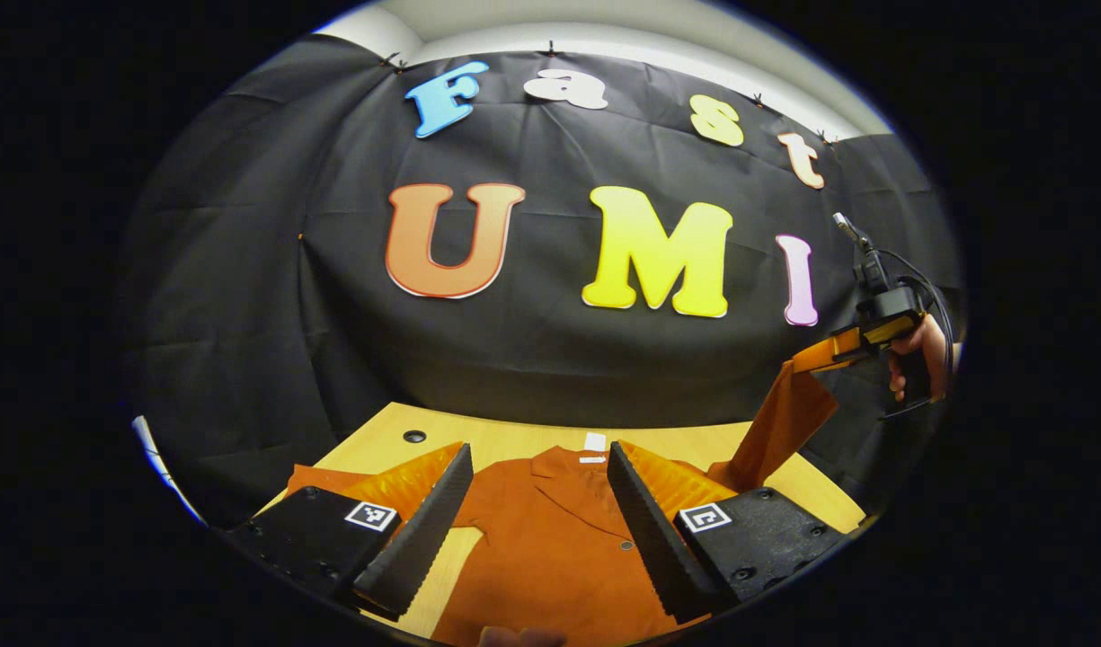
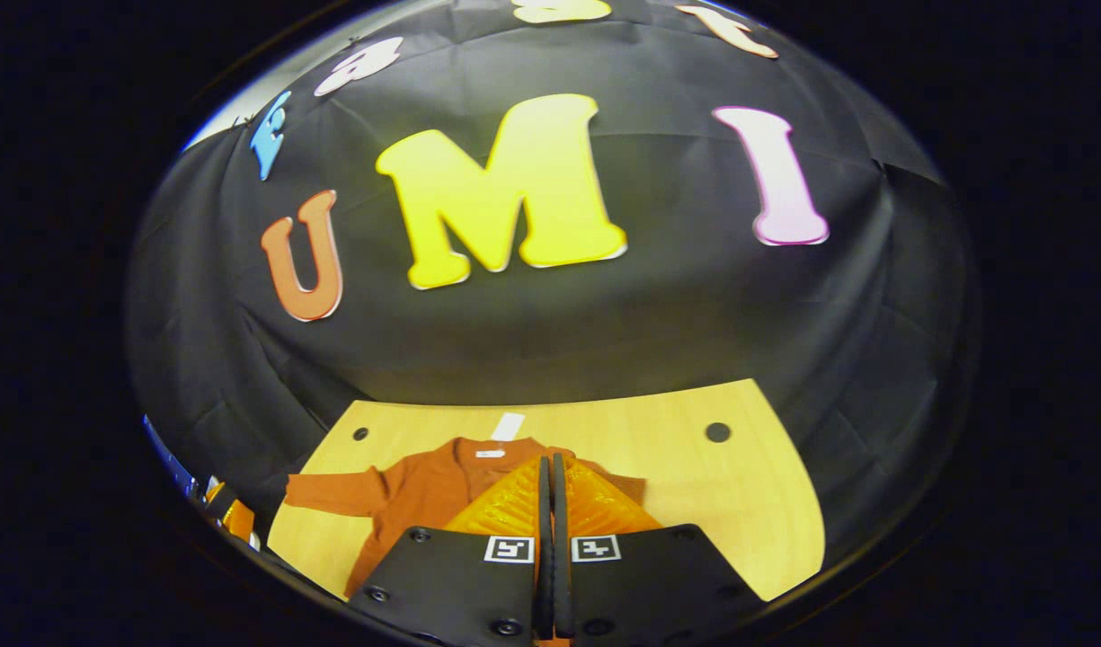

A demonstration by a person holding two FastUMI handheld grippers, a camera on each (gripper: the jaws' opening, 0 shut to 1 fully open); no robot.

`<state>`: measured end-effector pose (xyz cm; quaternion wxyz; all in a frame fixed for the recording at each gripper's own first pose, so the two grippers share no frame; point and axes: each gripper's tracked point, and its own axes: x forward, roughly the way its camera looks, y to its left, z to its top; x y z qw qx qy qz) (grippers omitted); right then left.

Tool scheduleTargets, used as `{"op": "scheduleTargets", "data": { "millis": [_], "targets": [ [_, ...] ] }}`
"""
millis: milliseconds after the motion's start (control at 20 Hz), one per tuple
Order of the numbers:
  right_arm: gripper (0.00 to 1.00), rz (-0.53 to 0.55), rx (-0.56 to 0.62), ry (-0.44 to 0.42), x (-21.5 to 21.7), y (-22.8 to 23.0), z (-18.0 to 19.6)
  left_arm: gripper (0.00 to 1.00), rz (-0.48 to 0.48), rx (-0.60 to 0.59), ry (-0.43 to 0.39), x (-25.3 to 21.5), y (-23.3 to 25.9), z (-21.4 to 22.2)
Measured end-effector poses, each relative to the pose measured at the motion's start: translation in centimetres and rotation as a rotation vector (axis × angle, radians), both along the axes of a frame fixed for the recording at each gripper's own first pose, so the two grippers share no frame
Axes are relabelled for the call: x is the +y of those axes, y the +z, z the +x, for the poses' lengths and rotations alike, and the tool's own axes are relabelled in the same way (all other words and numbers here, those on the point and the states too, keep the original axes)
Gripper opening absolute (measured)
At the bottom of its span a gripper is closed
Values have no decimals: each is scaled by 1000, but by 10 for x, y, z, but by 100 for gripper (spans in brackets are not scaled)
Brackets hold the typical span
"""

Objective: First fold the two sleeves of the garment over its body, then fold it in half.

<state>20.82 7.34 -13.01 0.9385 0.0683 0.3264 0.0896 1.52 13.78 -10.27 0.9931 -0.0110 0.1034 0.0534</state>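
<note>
A rust-orange button-up garment (image 1: 550, 539) lies flat on the wooden table (image 1: 514, 436), collar toward the wall. My left gripper (image 1: 539, 449) hovers open over its chest with nothing between the fingers. At the far right, my right gripper (image 1: 815, 359), held by a hand (image 1: 918, 350), is shut on one sleeve (image 1: 784, 422) and holds it lifted above the table. In the right gripper view the right gripper (image 2: 551, 460) has its fingers pressed together above the garment (image 2: 415, 490). The other sleeve (image 2: 330, 494) lies stretched out flat to the side.
A white tag (image 1: 595, 442) lies on the table just beyond the collar. Small round holes (image 2: 717, 431) mark the table's far corners. The black cloth wall rises right behind the table. Bare wood (image 2: 694, 485) lies beside the garment.
</note>
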Motion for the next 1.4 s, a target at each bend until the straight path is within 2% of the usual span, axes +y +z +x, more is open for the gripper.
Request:
{"op": "scheduleTargets", "data": {
  "millis": [200,450,750,950,1050,1100,1150,1200,1250,1300,1350,1400],
  "targets": [
    [0,43,59,98,101,-38,11,98,-2,-26,105,60,11,-23],
    [0,61,192,152,195,-136,25,98,-9,-31,214,125,12,-57],
    [0,76,343,165,279,-255,32,98,-6,16,334,174,2,-93],
    [1,42,374,221,310,-283,27,98,-4,22,372,197,-3,-110],
    [10,45,353,244,315,-273,26,98,-5,35,373,201,-6,-110],
    [21,51,344,249,319,-266,26,98,-5,34,373,203,-6,-109],
    [24,60,334,256,323,-264,25,98,-14,32,372,205,-6,-107],
    [41,69,328,262,324,-254,21,98,-23,27,369,207,-6,-104],
    [49,81,317,269,324,-248,20,98,-29,22,362,207,-6,-101],
    [63,94,304,270,322,-233,14,98,-31,19,356,208,-7,-96],
    [64,107,291,277,320,-221,9,98,-30,11,345,208,-7,-92],
    [60,114,272,282,314,-208,3,98,-28,7,334,208,-8,-88]
  ]
}}
